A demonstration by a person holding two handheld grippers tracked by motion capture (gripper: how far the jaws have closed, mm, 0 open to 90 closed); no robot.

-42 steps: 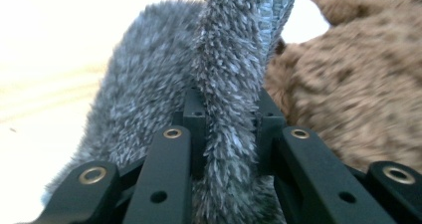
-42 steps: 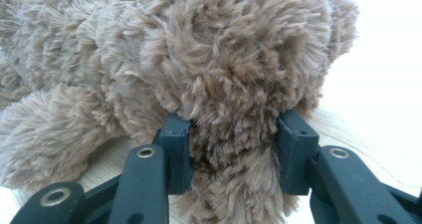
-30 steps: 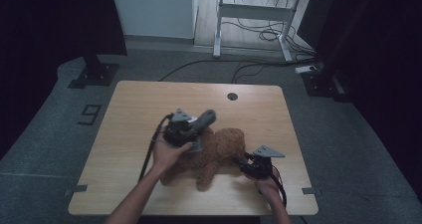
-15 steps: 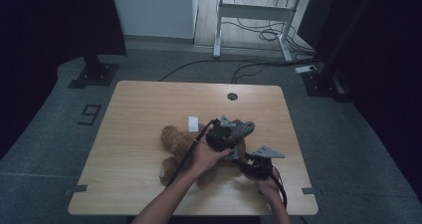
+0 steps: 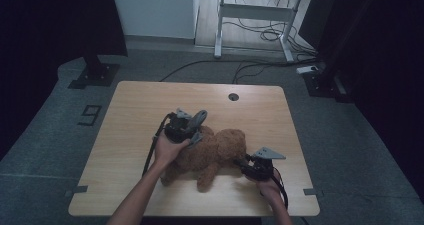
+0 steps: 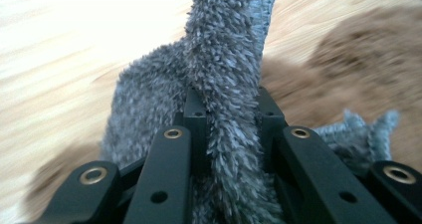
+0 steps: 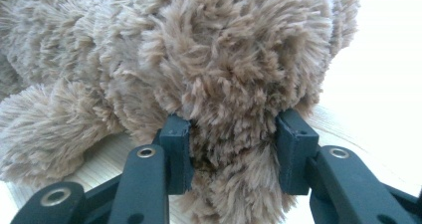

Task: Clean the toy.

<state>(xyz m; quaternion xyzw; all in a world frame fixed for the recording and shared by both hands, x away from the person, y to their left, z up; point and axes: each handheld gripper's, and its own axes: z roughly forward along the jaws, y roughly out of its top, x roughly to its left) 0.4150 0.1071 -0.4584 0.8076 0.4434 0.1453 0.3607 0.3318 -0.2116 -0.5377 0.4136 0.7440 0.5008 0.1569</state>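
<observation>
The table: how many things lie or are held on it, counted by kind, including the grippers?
Brown teddy bear: 1
Grey fuzzy cloth: 1
Grippers: 2, the left gripper and the right gripper
Total: 4

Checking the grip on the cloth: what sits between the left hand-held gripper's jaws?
A fuzzy grey cloth, pinched between the left hand-held gripper jaws, seen in the left gripper view.

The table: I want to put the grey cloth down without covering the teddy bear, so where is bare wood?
The table is bare along the far side, from the round hole across to the left edge, and at the near left corner. The near middle is crowded: the teddy bear lies there between both grippers.
</observation>
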